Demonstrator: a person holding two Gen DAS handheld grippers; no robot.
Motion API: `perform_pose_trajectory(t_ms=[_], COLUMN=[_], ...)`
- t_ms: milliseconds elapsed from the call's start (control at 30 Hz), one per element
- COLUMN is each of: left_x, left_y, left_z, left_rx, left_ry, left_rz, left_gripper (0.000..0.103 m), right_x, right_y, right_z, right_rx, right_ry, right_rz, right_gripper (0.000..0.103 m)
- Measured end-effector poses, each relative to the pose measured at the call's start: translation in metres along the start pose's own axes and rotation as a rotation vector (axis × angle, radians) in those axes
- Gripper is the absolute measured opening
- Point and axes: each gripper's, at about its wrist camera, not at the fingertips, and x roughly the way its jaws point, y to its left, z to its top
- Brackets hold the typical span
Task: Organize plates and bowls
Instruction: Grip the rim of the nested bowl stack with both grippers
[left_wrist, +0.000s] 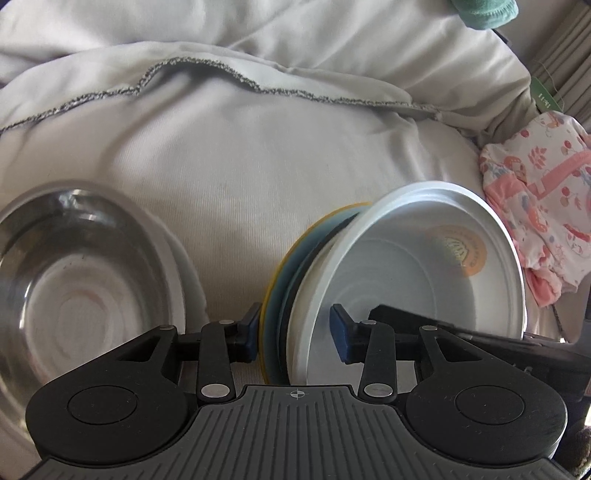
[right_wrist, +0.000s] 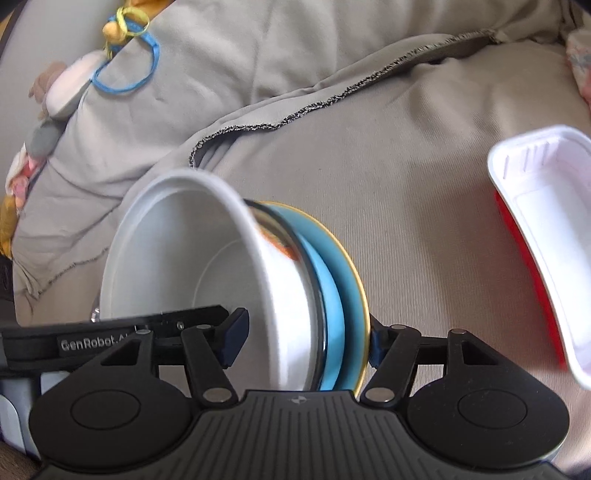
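Stack of dishes (left_wrist: 369, 288) tilted on edge on the grey-white cloth (left_wrist: 258, 155), held between both claws. Nested from inside out: white bowl (right_wrist: 177, 258) (smooth plastic, round, empty, an orange round sticker on its inner wall in the left wrist view), a thin shiny metal rim, blue plate (right_wrist: 340, 295) with a yellow edge.

Left gripper (left_wrist: 295, 332): jaws at middle width, straddling the near edge of the stack, left pad outside against the yellow edge, right pad inside the white bowl. Contact of the inner pad cannot be told for sure (small gap seems to show).

Right gripper (right_wrist: 306, 343): jaws at middle width, closed across the whole stack, left pad inside the white bowl, right pad behind the yellow-edged plate.

Steel bowl (left_wrist: 81, 273) at near left in the left wrist view: round, mirror-bright, empty, a white rim showing just beneath it on its right side.

White foam tray (right_wrist: 546, 236) at right in the right wrist view: rectangular, ribbed walls, empty, red underneath, well apart from the stack.

Cloth: soft, wrinkled, with a frayed dark hem (right_wrist: 332, 96) running across. Pink printed fabric (left_wrist: 535, 206) at far right of the left wrist view.
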Motion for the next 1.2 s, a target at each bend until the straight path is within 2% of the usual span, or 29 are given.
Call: perform_pose_trajectory(t_ms=[133, 300, 633, 833, 900, 1033, 1200], left_x=[-0.008, -0.010, -0.011, -0.004, -0.004, -0.004, -0.008], left_y=[0.000, 0.004, 0.008, 0.012, 0.010, 0.009, 0.006], left_z=[-0.016, -0.026, -0.016, -0.014, -0.015, -0.014, -0.016], left_rx=[0.000, -0.017, -0.037, -0.052, -0.043, -0.061, -0.068], left_ry=[0.015, 0.023, -0.008, 0.016, 0.013, 0.022, 0.030], left_rz=[-0.006, -0.020, -0.030, -0.021, -0.013, -0.007, -0.007], left_gripper=[0.043, 0.043, 0.040, 0.040, 0.040, 0.041, 0.041], right_x=[-0.009, -0.015, -0.005, 0.004, 0.004, 0.009, 0.006], right_y=[-0.002, 0.005, 0.010, 0.007, 0.003, 0.001, 0.005], right_z=[-0.014, -0.025, -0.003, -0.004, -0.006, -0.010, -0.017], right_rx=[0.024, -0.015, -0.030, -0.029, -0.014, 0.012, 0.026], right_ry=[0.003, -0.005, -0.050, -0.038, -0.023, 0.039, 0.048], right_rz=[0.012, -0.021, -0.084, -0.093, -0.079, 0.002, -0.017], right_gripper=[0.064, 0.064, 0.064, 0.064, 0.064, 0.062, 0.061])
